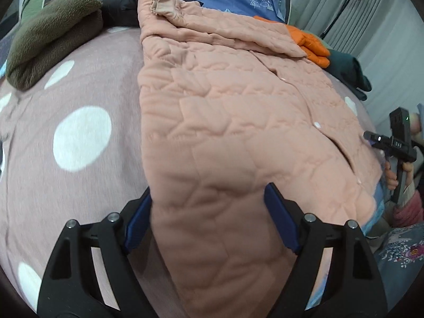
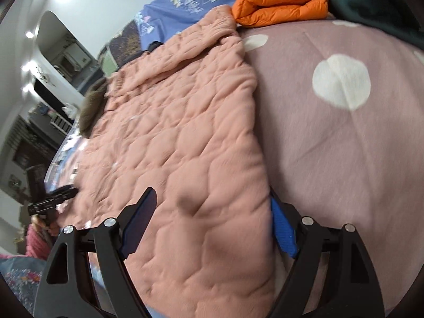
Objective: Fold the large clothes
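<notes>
- The left gripper (image 1: 209, 217) stands wide open, its pads astride the near left hem of the pink quilted jacket (image 1: 238, 122), clamping nothing.
- The right gripper (image 2: 212, 225) is likewise wide open over the near right hem.
- The jacket lies flat ahead of both, on the dotted bedspread (image 1: 79, 132).
- Closing too deep would likely pinch the bedspread too; uneven grips would skew the fold.
</notes>
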{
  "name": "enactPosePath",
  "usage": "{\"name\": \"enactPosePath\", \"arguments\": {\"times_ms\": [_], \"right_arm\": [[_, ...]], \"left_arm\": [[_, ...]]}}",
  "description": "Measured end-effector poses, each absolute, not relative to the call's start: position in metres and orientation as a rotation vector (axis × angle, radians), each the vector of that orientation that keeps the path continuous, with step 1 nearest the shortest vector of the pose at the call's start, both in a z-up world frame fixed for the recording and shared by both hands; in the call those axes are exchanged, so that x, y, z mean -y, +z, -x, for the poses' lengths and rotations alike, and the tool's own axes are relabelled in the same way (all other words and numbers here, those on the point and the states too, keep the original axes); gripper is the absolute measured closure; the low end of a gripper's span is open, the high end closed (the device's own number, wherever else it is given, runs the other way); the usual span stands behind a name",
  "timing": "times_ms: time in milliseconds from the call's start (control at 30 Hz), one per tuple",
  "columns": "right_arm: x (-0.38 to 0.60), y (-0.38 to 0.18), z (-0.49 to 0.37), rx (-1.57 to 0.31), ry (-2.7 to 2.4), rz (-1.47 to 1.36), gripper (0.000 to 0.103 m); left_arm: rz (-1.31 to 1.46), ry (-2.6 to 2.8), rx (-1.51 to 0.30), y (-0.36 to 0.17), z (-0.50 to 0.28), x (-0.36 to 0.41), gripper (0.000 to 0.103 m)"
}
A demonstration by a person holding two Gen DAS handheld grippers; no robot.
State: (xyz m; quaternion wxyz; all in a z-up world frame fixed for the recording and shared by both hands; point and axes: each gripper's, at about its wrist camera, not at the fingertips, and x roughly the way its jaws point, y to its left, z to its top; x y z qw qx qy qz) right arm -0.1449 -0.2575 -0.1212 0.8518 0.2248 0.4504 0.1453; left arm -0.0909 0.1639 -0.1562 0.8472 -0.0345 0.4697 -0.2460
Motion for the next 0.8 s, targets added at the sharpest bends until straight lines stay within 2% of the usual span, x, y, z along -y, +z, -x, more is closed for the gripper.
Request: {"name": "enactPosePath", "arguments": {"times_ms": [300,400,467,533,567,633,800], "right_arm": [[0.245,-0.117,0.153,-0.936,0.377,-0.434,0.025],[0.246,-0.121,0.14,-0.921,0.413,-0.532,0.025],[0.238,-0.123,0.123,-0.914,0.483,-0.595,0.031],[0.227,-0.126,0.112,-0.97,0.458,-0.541,0.038],[0.223,-0.124,0.113,-0.983,0.441,-0.487,0.041],[0.225,-0.119,0.123,-0.967,0.437,-0.443,0.041],[0.247,-0.125,0.142,-0.962,0.415,-0.546,0.053]], "left_arm": [[0.075,-0.531,-0.995,-0.154,0.107,-0.163,0.028],[0.089,-0.53,-0.992,-0.158,0.103,-0.16,0.028],[0.102,-0.522,-0.99,-0.159,0.091,-0.151,0.028],[0.084,-0.511,-1.01,-0.158,0.083,-0.142,0.028],[0.048,-0.508,-1.014,-0.155,0.086,-0.139,0.032],[0.021,-0.51,-1.01,-0.155,0.096,-0.143,0.033],[0.127,-0.538,-0.992,-0.159,0.11,-0.168,0.036]]}}
